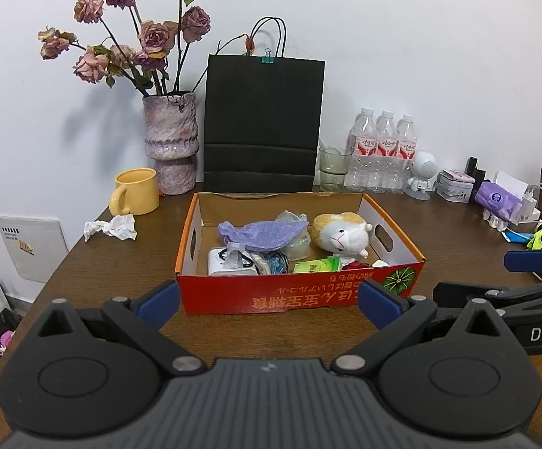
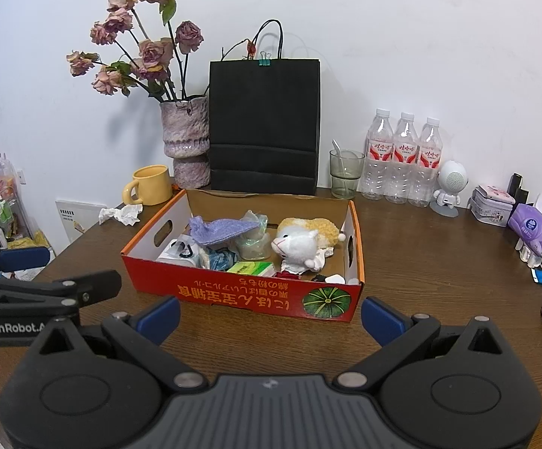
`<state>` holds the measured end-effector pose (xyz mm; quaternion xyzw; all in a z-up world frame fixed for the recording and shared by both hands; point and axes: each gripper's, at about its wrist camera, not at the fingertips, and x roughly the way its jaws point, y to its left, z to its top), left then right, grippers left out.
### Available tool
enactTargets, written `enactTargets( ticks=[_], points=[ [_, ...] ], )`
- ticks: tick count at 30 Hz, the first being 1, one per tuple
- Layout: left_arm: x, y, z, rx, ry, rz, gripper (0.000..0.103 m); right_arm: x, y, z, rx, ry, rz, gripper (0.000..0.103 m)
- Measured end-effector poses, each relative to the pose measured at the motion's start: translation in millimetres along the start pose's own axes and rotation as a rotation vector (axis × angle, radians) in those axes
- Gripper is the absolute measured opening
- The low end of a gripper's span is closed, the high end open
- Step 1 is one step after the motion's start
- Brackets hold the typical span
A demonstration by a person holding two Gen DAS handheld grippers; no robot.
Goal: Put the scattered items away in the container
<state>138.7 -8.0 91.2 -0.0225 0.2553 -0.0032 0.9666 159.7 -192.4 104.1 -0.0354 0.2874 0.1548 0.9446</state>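
A red cardboard box (image 1: 233, 295) (image 2: 211, 292) stands mid-table. It holds a plush sheep (image 1: 344, 234) (image 2: 301, 243), a purple cloth (image 1: 267, 234) (image 2: 222, 230), a white device (image 1: 220, 262), a green packet (image 1: 317, 265) (image 2: 252, 268) and other small items. My left gripper (image 1: 269, 305) is open and empty just in front of the box. My right gripper (image 2: 271, 316) is open and empty, also in front of the box. A crumpled tissue (image 1: 112, 227) (image 2: 121, 214) lies on the table left of the box.
Behind the box stand a yellow mug (image 1: 136, 191), a vase of dried roses (image 1: 171, 146), a black paper bag (image 1: 261, 123), a glass (image 1: 332, 168), three water bottles (image 1: 383, 153) and a small white robot figure (image 1: 422, 174). Tissue pack, tins and cables lie at the right (image 2: 529, 230).
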Motion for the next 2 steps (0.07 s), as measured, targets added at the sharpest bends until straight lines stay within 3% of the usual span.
enactTargets(
  ticks=[2],
  points=[
    [1.8,0.7,-1.0,-0.009,0.013,-0.002,0.103,0.6,0.5,-0.9,-0.003,0.002,-0.001,0.103]
  ],
)
